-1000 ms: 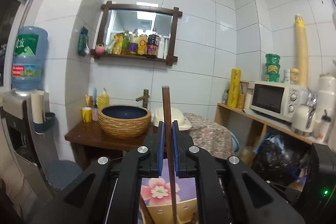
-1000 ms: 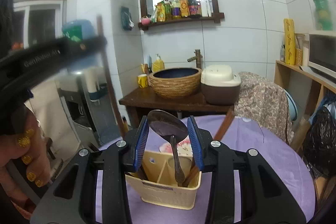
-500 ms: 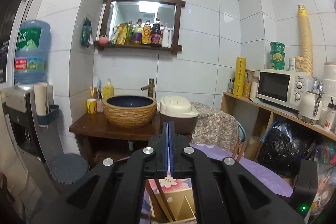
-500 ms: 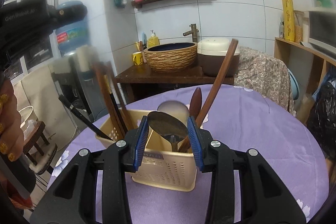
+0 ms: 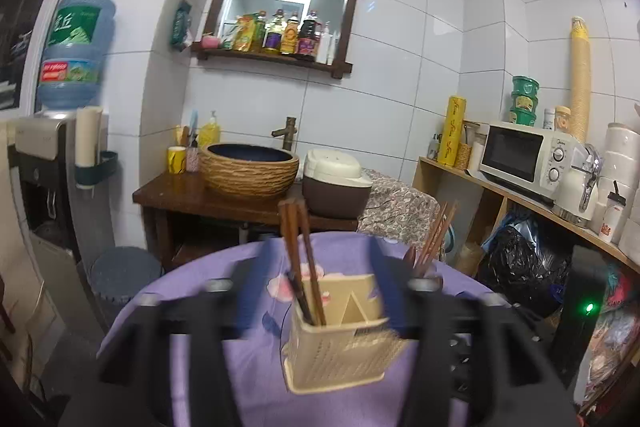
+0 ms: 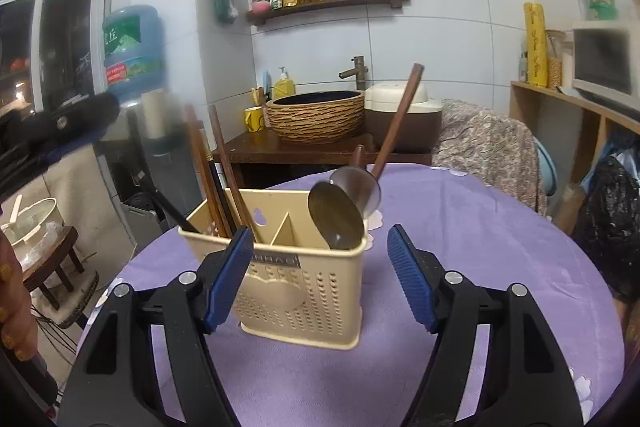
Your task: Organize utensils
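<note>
A cream plastic utensil holder (image 6: 298, 269) stands on the round purple table (image 6: 460, 247). Its left compartment holds brown chopsticks (image 6: 224, 167); its right compartment holds two metal spoons (image 6: 336, 215) and a long wooden handle (image 6: 398, 123). My right gripper (image 6: 320, 273) is open and empty, its blue pads on either side of the holder's front. In the left wrist view the holder (image 5: 344, 339) with chopsticks (image 5: 298, 251) stands between the blurred fingers of my left gripper (image 5: 320, 291), which is open and empty.
A dark wooden stand with a woven basin (image 6: 316, 115) and a rice cooker (image 6: 404, 119) lies beyond the table. A water dispenser (image 5: 60, 131) stands left. A shelf with a microwave (image 5: 528, 155) runs along the right. A black bag (image 5: 524, 267) sits below it.
Both grippers have opened. The right one let go of the metal spoon, which now rests in the holder. The left one, shut half a second ago, has spread wide and drawn back.
</note>
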